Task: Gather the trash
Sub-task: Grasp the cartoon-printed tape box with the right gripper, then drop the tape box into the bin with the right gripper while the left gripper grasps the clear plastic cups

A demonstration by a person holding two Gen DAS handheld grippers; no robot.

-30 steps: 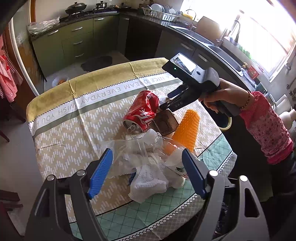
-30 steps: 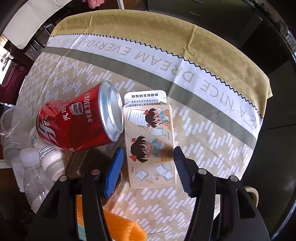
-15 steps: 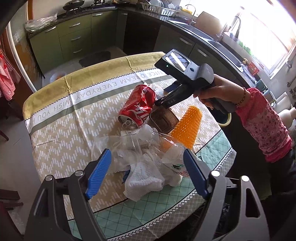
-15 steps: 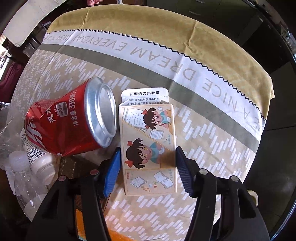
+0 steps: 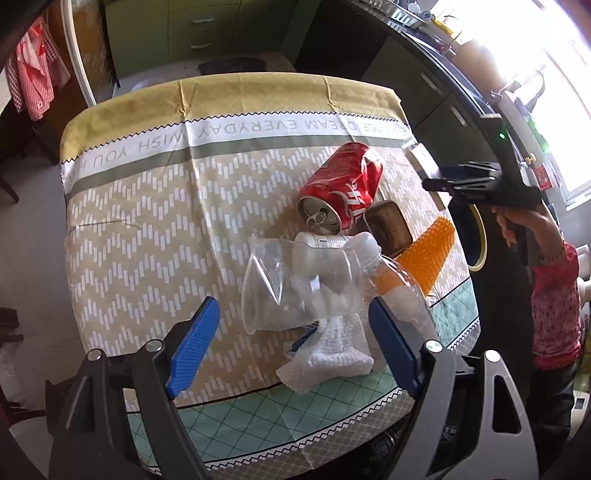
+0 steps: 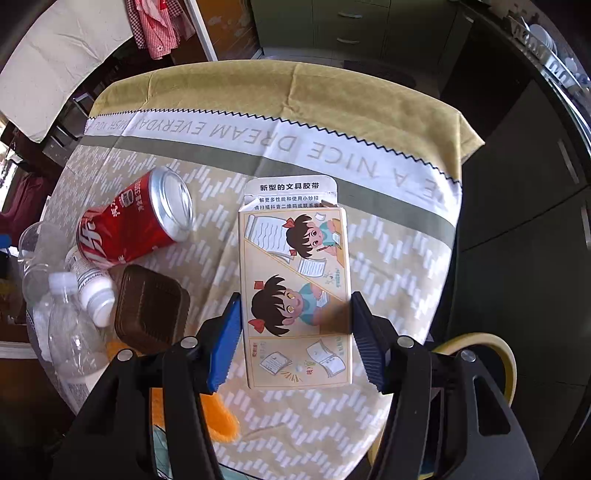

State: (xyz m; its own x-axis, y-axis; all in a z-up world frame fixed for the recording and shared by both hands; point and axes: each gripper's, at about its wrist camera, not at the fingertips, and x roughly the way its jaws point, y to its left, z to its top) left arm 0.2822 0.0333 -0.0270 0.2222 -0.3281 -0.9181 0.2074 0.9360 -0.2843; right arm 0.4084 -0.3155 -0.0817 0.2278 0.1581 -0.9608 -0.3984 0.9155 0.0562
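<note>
My right gripper [image 6: 295, 339] is shut on a flat cardboard box with cartoon girls [image 6: 295, 291] and holds it above the table; the gripper shows at the right in the left wrist view [image 5: 476, 182]. My left gripper [image 5: 291, 339] is open and empty, hovering over a clear plastic cup [image 5: 280, 291], a clear bottle [image 5: 369, 280] and a white tissue [image 5: 332, 354]. A dented red can [image 5: 343, 188] lies on its side, also in the right wrist view [image 6: 136, 225]. A brown tray [image 6: 151, 310], a white pill bottle [image 6: 92, 284] and an orange spiky piece [image 5: 428, 254] lie beside it.
The table carries a patterned cloth [image 5: 147, 236] with a yellow far border. A tape roll [image 6: 491, 354] hangs off the table's right side. Green kitchen cabinets [image 6: 351, 26] and a dark counter [image 5: 443, 62] stand beyond the table. The person's arm in a pink sleeve [image 5: 554, 295] is at the right.
My right gripper has closed on the cartoon box and lifted it back off the table, away from the can. My left gripper has moved in closer over the cup and bottle.
</note>
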